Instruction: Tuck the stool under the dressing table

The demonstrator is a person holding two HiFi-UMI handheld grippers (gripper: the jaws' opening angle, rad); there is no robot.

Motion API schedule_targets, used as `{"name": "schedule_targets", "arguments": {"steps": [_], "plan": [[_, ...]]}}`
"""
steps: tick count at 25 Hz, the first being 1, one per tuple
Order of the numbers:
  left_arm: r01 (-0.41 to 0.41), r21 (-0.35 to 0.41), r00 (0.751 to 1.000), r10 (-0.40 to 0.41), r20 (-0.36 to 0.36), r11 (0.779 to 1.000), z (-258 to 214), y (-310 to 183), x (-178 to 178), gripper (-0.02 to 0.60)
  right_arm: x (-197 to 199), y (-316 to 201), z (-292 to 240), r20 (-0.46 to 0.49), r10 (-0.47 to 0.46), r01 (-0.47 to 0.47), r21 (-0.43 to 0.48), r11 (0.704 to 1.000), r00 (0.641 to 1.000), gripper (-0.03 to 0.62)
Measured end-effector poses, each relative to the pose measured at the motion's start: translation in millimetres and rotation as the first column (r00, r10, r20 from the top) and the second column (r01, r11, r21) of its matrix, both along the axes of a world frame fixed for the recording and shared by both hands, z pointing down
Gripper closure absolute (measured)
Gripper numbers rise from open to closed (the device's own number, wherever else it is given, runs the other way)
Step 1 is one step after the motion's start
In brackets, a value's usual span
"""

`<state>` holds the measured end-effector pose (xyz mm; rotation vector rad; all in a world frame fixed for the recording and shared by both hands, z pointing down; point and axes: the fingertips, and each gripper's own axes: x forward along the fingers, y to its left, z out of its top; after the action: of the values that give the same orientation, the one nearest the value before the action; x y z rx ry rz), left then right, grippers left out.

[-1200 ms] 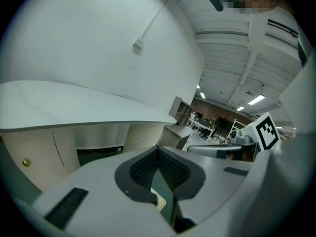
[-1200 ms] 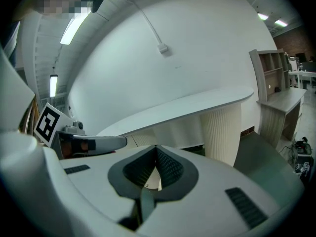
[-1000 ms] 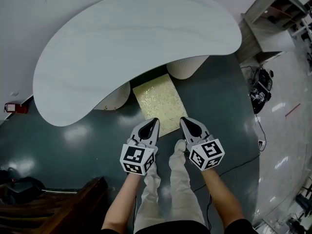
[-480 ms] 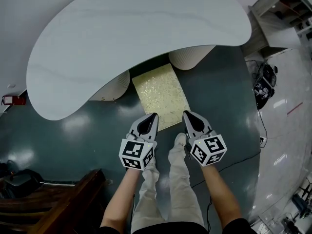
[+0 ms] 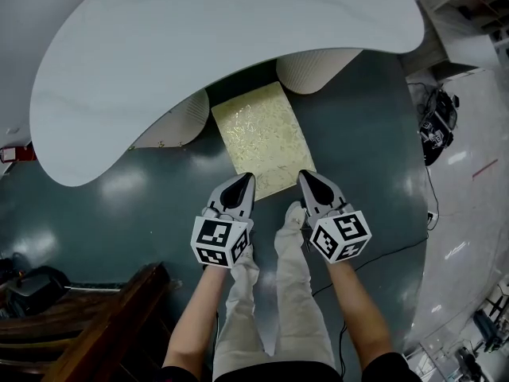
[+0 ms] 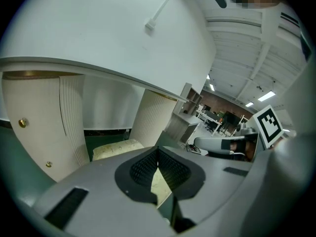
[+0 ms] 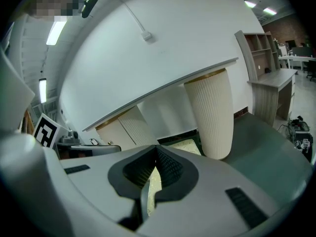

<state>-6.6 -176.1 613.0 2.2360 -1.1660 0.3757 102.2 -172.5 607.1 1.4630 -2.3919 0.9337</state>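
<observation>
Two clenched, empty claws, the left claw (image 5: pixel 243 180) and the right claw (image 5: pixel 307 177), sit at the near edge of the stool (image 5: pixel 262 138), which stands half under the counter (image 5: pixel 223 46) between its ribbed pedestals (image 5: pixel 315 67), so an even, straight push from both should slide it in squarely.

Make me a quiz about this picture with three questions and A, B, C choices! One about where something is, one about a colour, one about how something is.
1. Where is the stool?
A. On top of the table
B. Partly under the table
C. Upside down on the floor

2. What colour is the stool's seat?
A. Pale yellow
B. Red
C. Black

3. How are the fingers of the left gripper?
A. Wide apart
B. Closed together
C. Holding a cup

Answers: B, its far end slips beneath the table; A, the head view shows it; B, the left gripper view shows them meeting.
</observation>
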Motion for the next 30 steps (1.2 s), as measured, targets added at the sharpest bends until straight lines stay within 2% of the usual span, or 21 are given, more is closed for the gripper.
{"name": "schedule_targets", "arguments": {"steps": [21, 30], "plan": [[0.024, -0.096, 0.999, -0.020, 0.050, 0.995, 80, 26, 1, 0.566, 1, 24, 75, -0.020, -0.036, 0.034, -0.100, 0.994, 0.999, 0.586], [0.010, -0.145, 0.998, 0.000, 0.069, 0.989, 114, 36, 6, 0.566, 7, 31, 110, -0.044, -0.045, 0.037, -0.151, 0.988, 0.998, 0.586]]}}
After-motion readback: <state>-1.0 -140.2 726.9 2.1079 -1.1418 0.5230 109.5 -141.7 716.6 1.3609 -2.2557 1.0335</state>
